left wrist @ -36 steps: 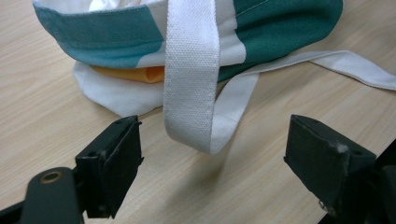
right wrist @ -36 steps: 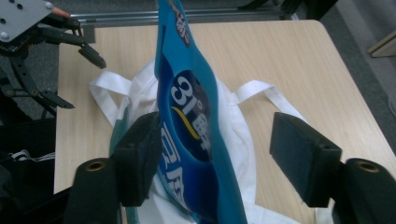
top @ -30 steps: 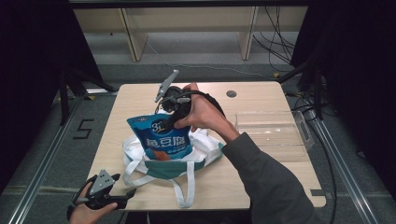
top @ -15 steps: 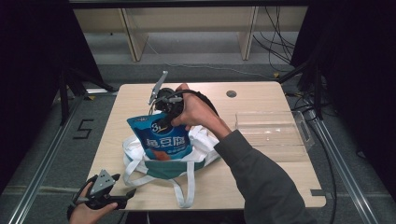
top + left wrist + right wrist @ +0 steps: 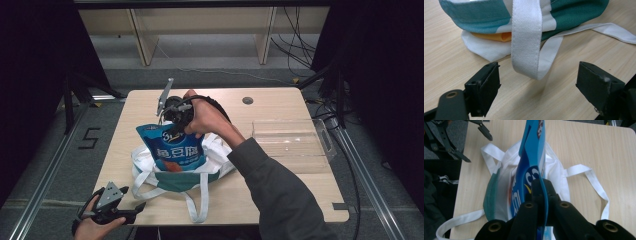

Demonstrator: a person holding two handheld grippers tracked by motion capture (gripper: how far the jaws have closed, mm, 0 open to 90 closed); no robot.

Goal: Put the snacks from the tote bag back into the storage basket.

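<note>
The right gripper (image 5: 172, 120) has just been closing, and now its jaws are clamped on the top edge of the blue snack pouch (image 5: 174, 150) — it hangs upright over the mouth of the tote bag (image 5: 170, 177), centre-left on the table (image 5: 280, 195). I'd judge that pouch light, crinkly and a bit slick; a flat sealed rim like this one is the safest place to pinch, well away from the puffy belly. White Chinese characters run across its front — too small to read surely — with a "3" logo above. At seven o'clock, the left gripper (image 5: 539, 87) stands wide open, a white strap (image 5: 526, 37) looping down between its jaws, untouched.
</note>
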